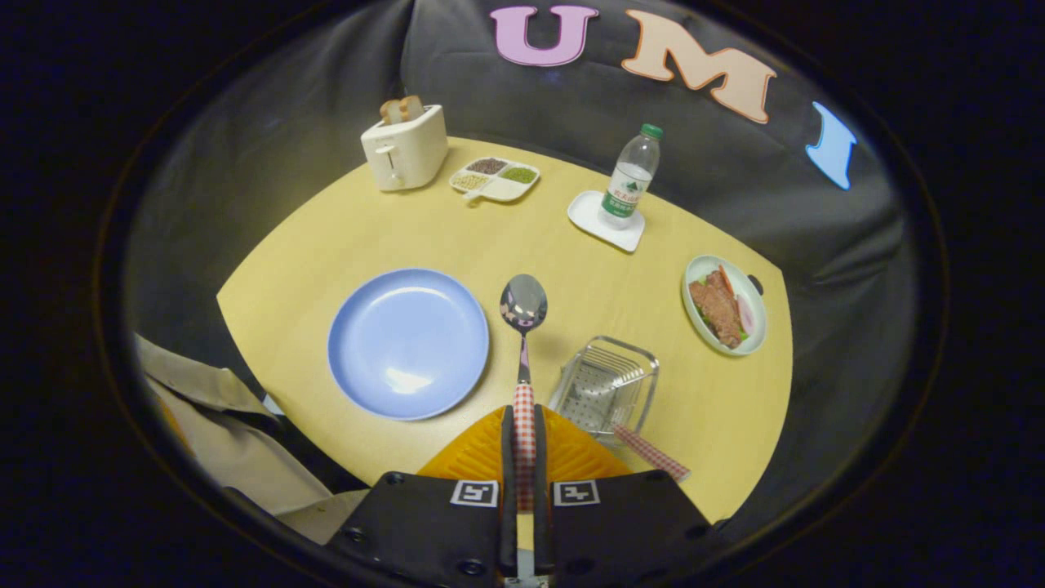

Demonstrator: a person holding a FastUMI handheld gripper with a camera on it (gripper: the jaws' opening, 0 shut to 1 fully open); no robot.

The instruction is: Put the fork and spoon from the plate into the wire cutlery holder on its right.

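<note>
My gripper (523, 441) is shut on the red-checked handle of a metal spoon (523, 305), which sticks out ahead of the fingers with its bowl raised over the table between the plate and the holder. The blue plate (408, 343) lies bare to the left of the fingers. Just right of the fingers stands the wire cutlery holder (606, 388). A fork (649, 452) with the same checked handle lies in it, its tines inside and its handle sticking out over the near rim.
On the round yellow table (343, 237) stand a toaster (406, 147) with bread, a divided snack dish (495, 178), a water bottle (630, 178) on a white coaster, and a plate of food (724, 305) at the right. A person's sleeve (220, 416) is at the near left.
</note>
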